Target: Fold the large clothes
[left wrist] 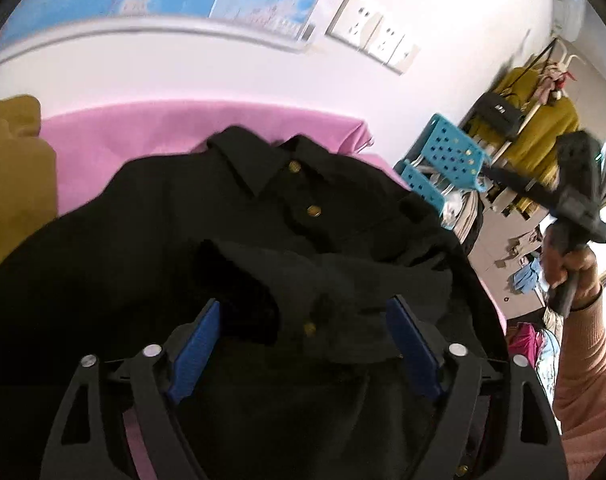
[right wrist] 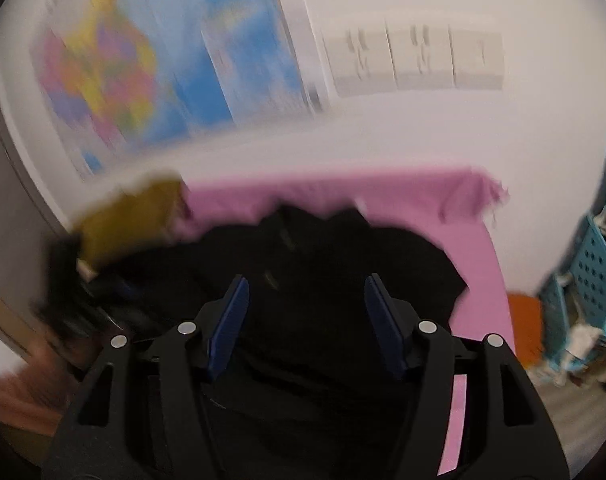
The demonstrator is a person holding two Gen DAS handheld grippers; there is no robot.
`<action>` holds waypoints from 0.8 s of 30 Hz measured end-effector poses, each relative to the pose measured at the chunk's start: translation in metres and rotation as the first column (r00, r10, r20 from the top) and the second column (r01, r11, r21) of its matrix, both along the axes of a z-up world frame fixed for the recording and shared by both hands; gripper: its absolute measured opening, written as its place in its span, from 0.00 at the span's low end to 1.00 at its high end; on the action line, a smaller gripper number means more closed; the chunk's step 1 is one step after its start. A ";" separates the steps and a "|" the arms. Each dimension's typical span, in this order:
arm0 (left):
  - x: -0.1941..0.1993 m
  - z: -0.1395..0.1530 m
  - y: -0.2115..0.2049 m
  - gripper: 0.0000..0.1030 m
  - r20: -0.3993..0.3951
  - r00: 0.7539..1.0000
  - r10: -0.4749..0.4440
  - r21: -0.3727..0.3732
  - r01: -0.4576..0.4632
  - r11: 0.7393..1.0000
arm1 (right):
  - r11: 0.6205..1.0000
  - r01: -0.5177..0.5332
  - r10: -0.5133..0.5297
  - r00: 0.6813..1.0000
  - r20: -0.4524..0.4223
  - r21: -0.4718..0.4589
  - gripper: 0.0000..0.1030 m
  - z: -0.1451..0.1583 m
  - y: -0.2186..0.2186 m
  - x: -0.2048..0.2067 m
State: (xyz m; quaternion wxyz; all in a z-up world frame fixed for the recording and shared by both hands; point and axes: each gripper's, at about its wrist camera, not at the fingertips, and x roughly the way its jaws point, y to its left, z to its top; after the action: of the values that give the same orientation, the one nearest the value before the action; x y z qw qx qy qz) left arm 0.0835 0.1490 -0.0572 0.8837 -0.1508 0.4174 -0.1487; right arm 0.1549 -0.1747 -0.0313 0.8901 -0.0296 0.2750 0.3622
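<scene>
The black shirt (left wrist: 231,240) lies spread over the pink-covered counter (left wrist: 143,136), collar toward the far edge by the wall, likely so its body can be folded up toward the collar. A flap of its cloth already lies doubled over the buttoned front, near the counter's near edge. The left tongs (left wrist: 303,344) hang just above that flap, blue pads apart, nothing between them. The right tongs (right wrist: 305,324) also stand apart and empty over the dark cloth; that view is blurred. A mustard garment (left wrist: 11,168) sits at the counter's left edge.
</scene>
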 end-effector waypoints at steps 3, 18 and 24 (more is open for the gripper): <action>0.016 -0.010 -0.003 0.85 -0.039 0.998 0.054 0.116 -0.049 0.992 | 0.991 -0.042 0.040 0.999 -0.019 -0.130 0.62 -0.032 0.019 0.013; -0.035 0.071 -0.025 0.19 0.350 0.929 -0.119 0.147 0.071 0.987 | 0.996 -0.065 0.046 0.967 0.249 0.065 0.07 0.012 -0.044 -0.022; -0.059 0.023 -0.031 0.35 0.246 0.950 -0.192 0.361 0.094 0.928 | 0.995 -0.095 0.086 0.975 0.206 0.033 0.19 -0.039 -0.089 -0.061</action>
State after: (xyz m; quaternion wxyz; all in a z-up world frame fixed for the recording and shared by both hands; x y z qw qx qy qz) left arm 0.0247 0.1176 -0.0339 0.9326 0.0598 0.3190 -0.1577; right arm 0.0943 -0.2634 -0.0703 0.8967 -0.0601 0.1726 0.4032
